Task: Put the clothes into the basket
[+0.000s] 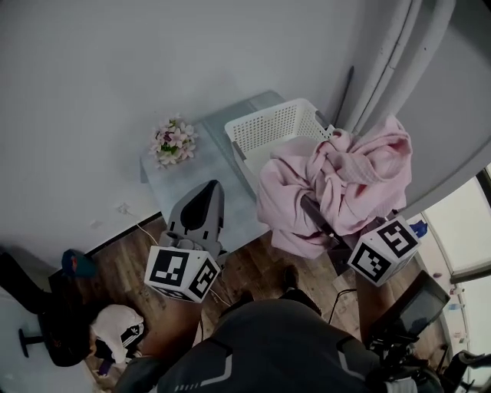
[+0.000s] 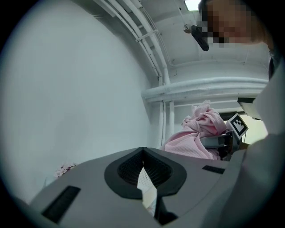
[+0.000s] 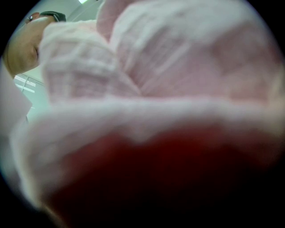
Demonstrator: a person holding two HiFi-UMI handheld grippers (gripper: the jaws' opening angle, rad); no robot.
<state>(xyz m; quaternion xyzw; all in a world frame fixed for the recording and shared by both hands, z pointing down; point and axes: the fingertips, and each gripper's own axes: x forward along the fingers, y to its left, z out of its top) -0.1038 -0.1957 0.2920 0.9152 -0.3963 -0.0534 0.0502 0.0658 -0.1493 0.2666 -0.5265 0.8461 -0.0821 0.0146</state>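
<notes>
While my right tongs [image 1: 317, 219] pinched a thick bunch of the pink waffle-knit garment [image 1: 354, 175], the bundle hung over the near side of the white perforated plastic basket [image 1: 270, 127], which stood on the pale grey worktop [image 1: 175, 193]. One fold drooped past the basket's edge. My left tongs [image 1: 208, 190] were pressed together, empty, over the worktop beside the basket, near a small bunch of pink flowers [image 1: 173, 143].

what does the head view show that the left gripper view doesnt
Head view only: the open top of the white basket, the table and the wood floor. Left gripper view only: the ceiling light, and the left hand-held gripper close up, jaws together. Both: the pink clothes heaped on the right hand-held gripper, the flowers, the wall pipes.
</notes>
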